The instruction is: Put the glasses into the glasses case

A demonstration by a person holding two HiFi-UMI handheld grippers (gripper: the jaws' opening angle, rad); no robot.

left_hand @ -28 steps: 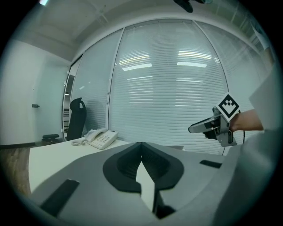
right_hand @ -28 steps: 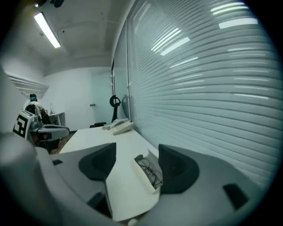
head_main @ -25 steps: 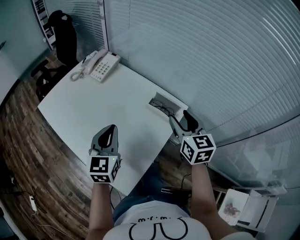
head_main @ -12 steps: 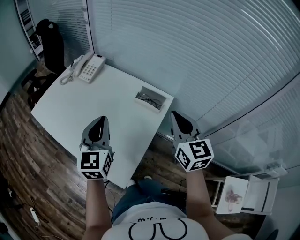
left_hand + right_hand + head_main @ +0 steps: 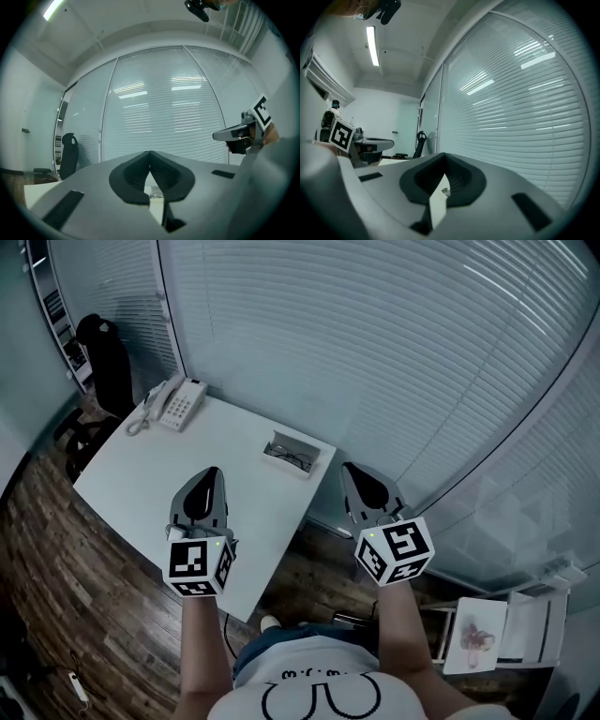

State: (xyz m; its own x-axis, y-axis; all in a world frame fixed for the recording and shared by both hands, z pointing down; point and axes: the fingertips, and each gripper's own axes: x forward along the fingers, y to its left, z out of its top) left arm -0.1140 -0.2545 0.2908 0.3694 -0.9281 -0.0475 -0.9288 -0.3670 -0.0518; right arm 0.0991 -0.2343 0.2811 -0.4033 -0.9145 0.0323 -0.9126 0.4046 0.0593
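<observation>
We are holding left gripper [image 5: 210, 474] and right gripper [image 5: 352, 471] jaws closed and empty, glasses [image 5: 292, 460] lying in glasses case [image 5: 281, 438] at 12 o'clock on the table [image 5: 150, 474], so pulling away without nudging it looks best.

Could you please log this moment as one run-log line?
left gripper: shut, empty | right gripper: shut, empty | glasses: inside glasses case | glasses case: open, at table far edge
</observation>
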